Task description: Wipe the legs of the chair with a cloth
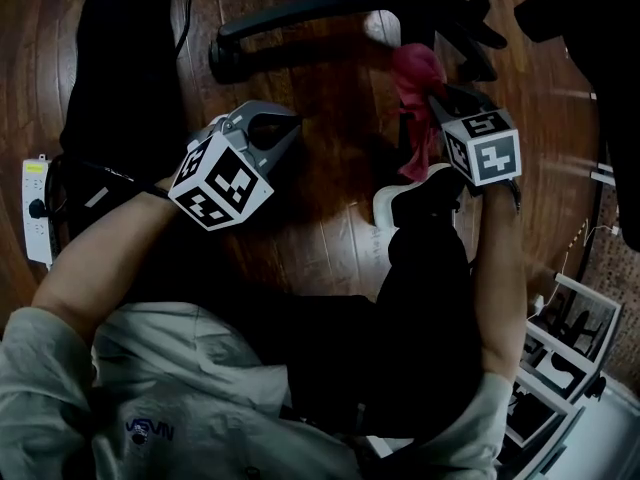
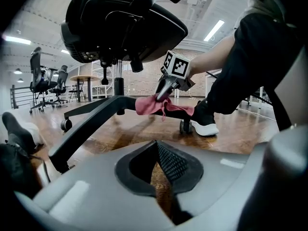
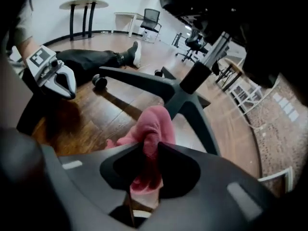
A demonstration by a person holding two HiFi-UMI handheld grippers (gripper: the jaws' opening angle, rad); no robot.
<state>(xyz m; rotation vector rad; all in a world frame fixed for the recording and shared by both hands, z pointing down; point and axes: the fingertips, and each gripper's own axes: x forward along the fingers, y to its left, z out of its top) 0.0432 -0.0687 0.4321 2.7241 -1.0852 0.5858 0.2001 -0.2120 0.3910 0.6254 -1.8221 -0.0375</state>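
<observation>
My right gripper (image 1: 432, 94) is shut on a pink cloth (image 1: 418, 88), which bunches between its jaws (image 3: 150, 150). In the left gripper view the cloth (image 2: 153, 105) rests on a black chair leg (image 2: 175, 112) near the hub, with the right gripper (image 2: 162, 93) above it. The chair's star base (image 3: 180, 93) spreads black legs over the wood floor; one long leg (image 1: 300, 8) ends in a caster (image 1: 222, 63). My left gripper (image 1: 285, 128) hovers low over the floor, shut and empty (image 2: 156, 148), apart from the chair.
The person's white-soled shoe (image 1: 410, 198) rests on the floor beside the cloth. A white power strip (image 1: 35, 208) lies at the far left and a white wire rack (image 1: 570, 338) stands at the right. Other office chairs (image 2: 38, 76) stand far off.
</observation>
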